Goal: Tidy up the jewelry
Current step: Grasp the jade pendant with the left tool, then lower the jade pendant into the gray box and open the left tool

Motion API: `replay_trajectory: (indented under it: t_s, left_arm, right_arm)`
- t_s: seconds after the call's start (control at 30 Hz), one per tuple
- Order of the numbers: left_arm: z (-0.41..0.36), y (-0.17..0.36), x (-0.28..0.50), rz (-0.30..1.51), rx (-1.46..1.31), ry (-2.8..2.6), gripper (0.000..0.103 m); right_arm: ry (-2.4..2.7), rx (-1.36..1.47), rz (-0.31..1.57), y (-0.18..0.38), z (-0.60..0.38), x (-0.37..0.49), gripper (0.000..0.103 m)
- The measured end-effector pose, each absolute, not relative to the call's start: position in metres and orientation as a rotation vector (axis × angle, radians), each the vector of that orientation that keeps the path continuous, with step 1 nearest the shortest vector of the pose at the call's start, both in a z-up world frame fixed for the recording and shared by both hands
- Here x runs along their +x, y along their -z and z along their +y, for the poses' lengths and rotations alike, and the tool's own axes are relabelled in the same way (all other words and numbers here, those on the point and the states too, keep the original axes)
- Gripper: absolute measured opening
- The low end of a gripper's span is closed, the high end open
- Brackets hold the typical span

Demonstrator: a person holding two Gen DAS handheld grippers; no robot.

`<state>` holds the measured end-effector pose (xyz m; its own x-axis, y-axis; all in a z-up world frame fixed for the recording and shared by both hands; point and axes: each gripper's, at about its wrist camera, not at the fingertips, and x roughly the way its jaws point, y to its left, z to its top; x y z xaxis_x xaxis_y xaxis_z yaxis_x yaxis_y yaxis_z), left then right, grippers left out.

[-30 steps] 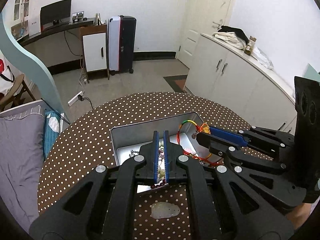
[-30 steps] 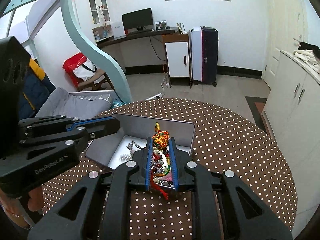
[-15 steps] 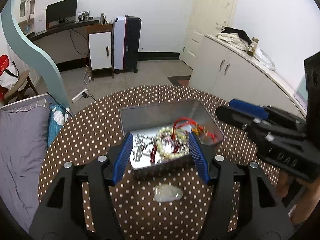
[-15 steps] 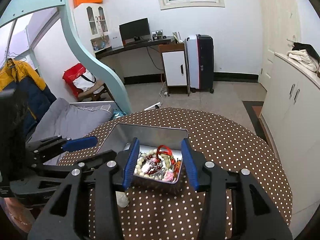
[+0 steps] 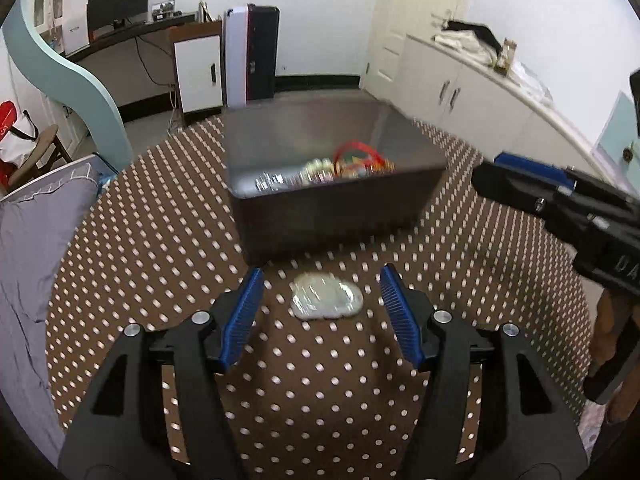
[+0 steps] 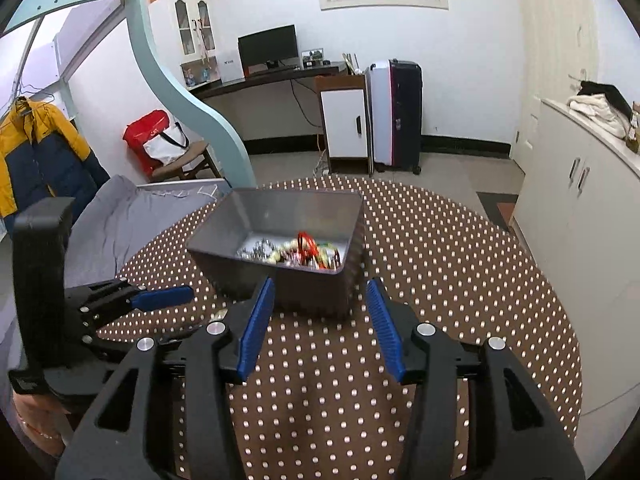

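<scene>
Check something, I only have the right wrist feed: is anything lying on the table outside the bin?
Observer: Yes. The left wrist view shows one pale flat piece on the dotted cloth, on the near side of the grey bin.
Operator: Is the left gripper on it?
Observer: No. The left gripper holds nothing. Its jaws are wide open, and the piece lies between them.
Operator: Is the piece against the bin wall?
Observer: No. A strip of cloth shows between the two.
</scene>
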<state>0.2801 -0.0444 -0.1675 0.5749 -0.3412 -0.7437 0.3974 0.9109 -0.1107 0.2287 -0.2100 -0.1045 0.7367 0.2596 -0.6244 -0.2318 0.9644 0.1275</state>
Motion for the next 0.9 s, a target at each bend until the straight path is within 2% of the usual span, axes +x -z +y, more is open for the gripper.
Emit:
replay_trajectory:
  t_s: [0.33, 0.37, 0.4, 0.67, 0.83, 0.9]
  left_arm:
    - [-0.060, 0.188, 0.283, 0.882, 0.122, 0.424, 0.060]
    - [-0.063, 0.188, 0.284, 0.882, 0.124, 0.423, 0.057]
    - [-0.062, 0.188, 0.284, 0.878, 0.134, 0.413, 0.043]
    - [-0.044, 0.178, 0.280, 0.856, 0.092, 0.452, 0.042]
    - [-0.029, 0.145, 0.272, 0.778, 0.046, 0.476, 0.042]
    - [-0.024, 0.130, 0.274, 0.751, 0.023, 0.496, 0.042]
  right_arm:
    - [-0.276, 0.057, 0.708, 0.112, -0.215, 0.227, 0.048]
    - [-0.275, 0.059, 0.706, 0.112, -0.215, 0.228, 0.048]
    - [-0.274, 0.061, 0.703, 0.111, -0.216, 0.228, 0.048]
    - [-0.234, 0.095, 0.675, 0.103, -0.221, 0.244, 0.050]
    - [-0.218, 0.087, 0.691, 0.103, -0.216, 0.260, 0.050]
    - [-0.214, 0.077, 0.696, 0.104, -0.214, 0.265, 0.046]
